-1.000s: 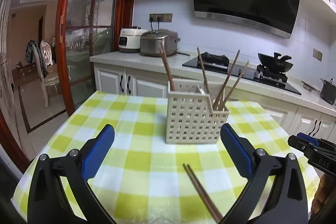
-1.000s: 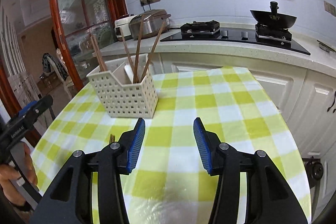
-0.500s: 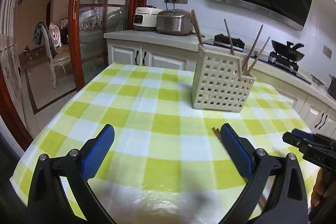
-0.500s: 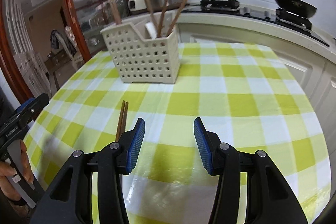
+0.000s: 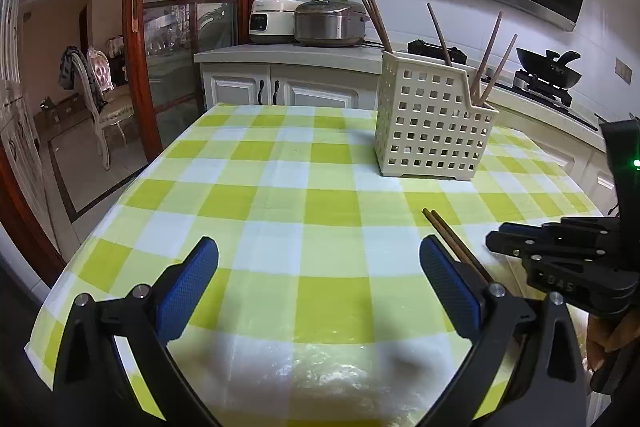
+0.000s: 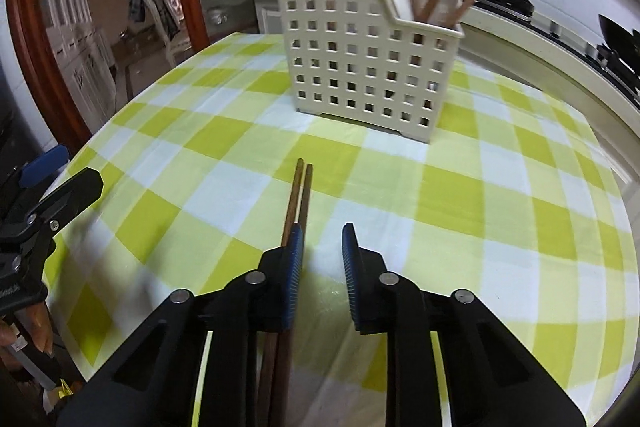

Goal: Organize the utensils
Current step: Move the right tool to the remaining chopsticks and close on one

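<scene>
checked table (image 5: 280,187), basket (image 5: 432,131), chopsticks (image 6: 298,195)

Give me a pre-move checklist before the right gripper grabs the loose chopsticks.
1. Loose chopsticks lying flat on the table, paired side by side: ok.
2. Chopsticks between the right gripper jaws: not ok; they run under the left finger, outside the gap.
3. Jaws wide enough: not ok; narrow and closing on nothing.
4. Left gripper out of the way: ok; open, empty, off to the side.
5. Basket upright with room: ok; a few chopsticks stand in it.
6. Pad height above cloth: cannot tell.
</scene>
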Available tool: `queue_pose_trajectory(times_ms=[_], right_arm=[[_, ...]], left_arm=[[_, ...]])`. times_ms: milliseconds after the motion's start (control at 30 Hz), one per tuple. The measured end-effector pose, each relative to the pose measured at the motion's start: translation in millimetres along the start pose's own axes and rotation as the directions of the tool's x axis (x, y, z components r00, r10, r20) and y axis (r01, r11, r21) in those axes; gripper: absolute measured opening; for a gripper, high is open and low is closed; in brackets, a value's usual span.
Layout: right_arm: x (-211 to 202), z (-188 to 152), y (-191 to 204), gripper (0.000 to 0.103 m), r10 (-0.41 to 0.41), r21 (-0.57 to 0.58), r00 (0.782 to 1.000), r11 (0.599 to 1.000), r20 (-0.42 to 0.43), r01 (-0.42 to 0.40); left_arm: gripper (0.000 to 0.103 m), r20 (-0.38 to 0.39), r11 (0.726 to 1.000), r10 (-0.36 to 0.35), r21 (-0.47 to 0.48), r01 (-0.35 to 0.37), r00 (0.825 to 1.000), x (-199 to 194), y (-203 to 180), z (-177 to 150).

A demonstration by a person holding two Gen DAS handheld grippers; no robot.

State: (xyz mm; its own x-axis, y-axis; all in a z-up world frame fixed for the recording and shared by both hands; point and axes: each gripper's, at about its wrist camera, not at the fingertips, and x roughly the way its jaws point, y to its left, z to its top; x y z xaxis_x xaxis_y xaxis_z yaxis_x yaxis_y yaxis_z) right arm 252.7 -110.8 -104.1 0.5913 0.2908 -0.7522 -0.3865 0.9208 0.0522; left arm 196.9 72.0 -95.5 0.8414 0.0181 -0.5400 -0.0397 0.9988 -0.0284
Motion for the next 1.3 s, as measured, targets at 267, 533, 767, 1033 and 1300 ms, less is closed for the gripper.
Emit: queue_pose_trajectory(times_ms=[267,533,767,1033,1300], right_arm=[[9.9,-0.8,7.6,0.018,0.004,-0.015,0.999,1.0,-0.037,-0.004],[19.6,-1.6,11.2,0.018,-0.014,-0.017,0.997,1.0,-0.075,0.013],[25.9,-0.7,14.8,0.018,-0.031,-0.028,0.995,0.999,-0.091,0.029],[28.8,2.6,16.3,0.018,-0.035,-0.033,0.995,0.999,-0.094,0.032],[26.2,1.1,4.1,0.007,-0.022,-0.006,0.996,1.0,-0.082,0.021]], left_arm=[[0.098,-0.014,1.0,-0.01,0.003,0.01,1.0,6.2,-3.3,-2.2],[0.098,-0.02,1.0,-0.011,0.003,0.011,1.0,6.5,-4.7,-3.5],[0.098,-0.029,1.0,-0.013,0.015,0.014,0.999,6.8,-8.5,-4.8],[0.098,-0.043,1.0,-0.013,0.02,0.014,0.999,7.9,-12.1,-6.0],[0.098,-0.066,0.999,-0.008,0.031,0.01,0.998,7.0,-19.2,-6.4]])
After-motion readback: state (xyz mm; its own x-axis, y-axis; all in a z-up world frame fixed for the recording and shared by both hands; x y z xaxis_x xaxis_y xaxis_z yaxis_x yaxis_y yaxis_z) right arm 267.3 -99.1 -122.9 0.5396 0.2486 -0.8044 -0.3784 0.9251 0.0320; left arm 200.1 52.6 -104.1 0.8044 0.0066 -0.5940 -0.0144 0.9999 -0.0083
